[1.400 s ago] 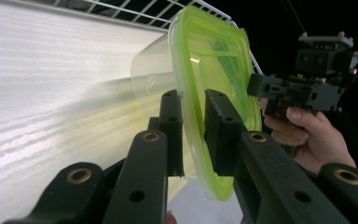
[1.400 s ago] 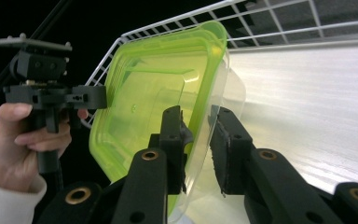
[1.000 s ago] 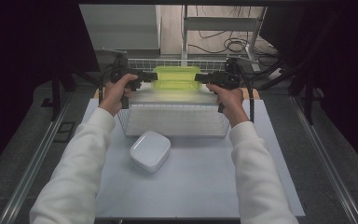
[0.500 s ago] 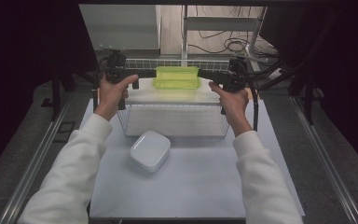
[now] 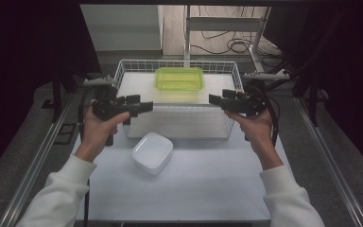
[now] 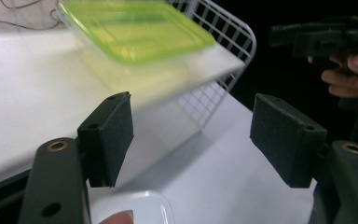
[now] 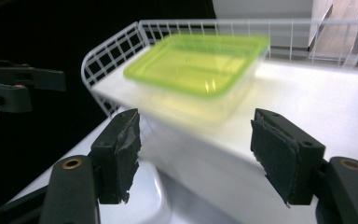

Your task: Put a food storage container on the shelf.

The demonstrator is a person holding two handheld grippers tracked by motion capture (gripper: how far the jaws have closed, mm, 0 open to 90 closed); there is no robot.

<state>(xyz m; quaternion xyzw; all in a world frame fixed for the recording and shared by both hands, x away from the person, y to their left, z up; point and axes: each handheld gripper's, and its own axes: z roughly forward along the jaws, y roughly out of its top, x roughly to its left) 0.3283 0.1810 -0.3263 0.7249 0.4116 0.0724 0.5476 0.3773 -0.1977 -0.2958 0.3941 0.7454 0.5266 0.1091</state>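
The left gripper point(image 5: 139, 106), jaws just opened wide and empty, hovers level left of the white wire basket point(image 5: 133, 67). The lime-green lidded plastic container point(image 5: 179, 78) sits inside, between both tools. The right gripper point(image 5: 216, 100) mirrors it, likewise empty.

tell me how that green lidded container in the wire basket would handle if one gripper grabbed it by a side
The green lidded container looks like thin clear plastic, so probably light and a bit flexible under the pads. Its smooth walls may be slippery. It is wide, flat and low, so it is unlikely to roll or tip, though a one-sided grip might tilt it.
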